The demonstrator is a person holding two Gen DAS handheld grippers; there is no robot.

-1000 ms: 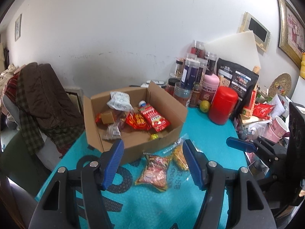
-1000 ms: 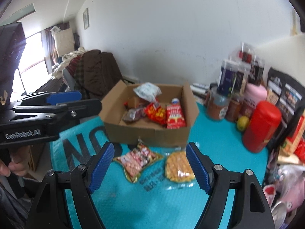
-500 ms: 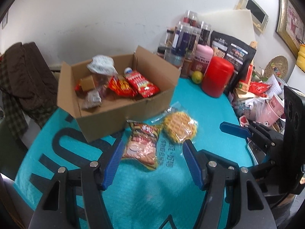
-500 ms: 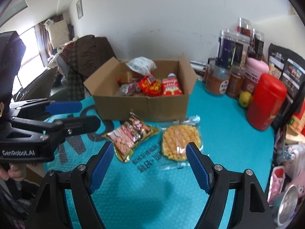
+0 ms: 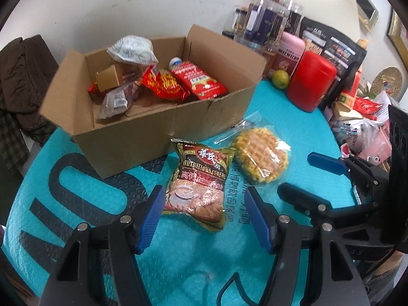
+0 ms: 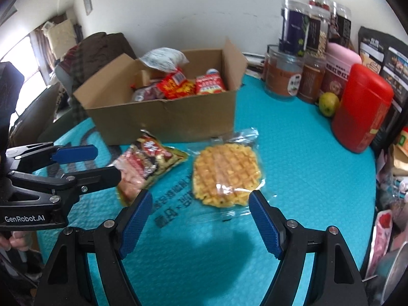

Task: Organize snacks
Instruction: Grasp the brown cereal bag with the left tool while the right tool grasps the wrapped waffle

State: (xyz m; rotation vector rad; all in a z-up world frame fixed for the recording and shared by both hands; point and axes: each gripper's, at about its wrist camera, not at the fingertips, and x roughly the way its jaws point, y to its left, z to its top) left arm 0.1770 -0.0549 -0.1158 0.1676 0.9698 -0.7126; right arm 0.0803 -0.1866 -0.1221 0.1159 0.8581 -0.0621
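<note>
The cereal packet [image 5: 198,183] lying on the tabletop is showing "NUTRITIOUS CEREAL" under Chinese characters I cannot make out. The left gripper [image 6: 74,163] body is carrying "GenRobot.AI" in white. Printing on the teal mat [image 6: 306,168] is unreadable.

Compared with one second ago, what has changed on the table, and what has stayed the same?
Both hand-held grippers came down and forward, both open. The left hand-held gripper now frames the cereal packet; the right hand-held gripper frames the wrapped waffle. Nothing was gripped or released. Both snacks lie where they were, in front of the cardboard box, whose contents look unchanged.
</note>
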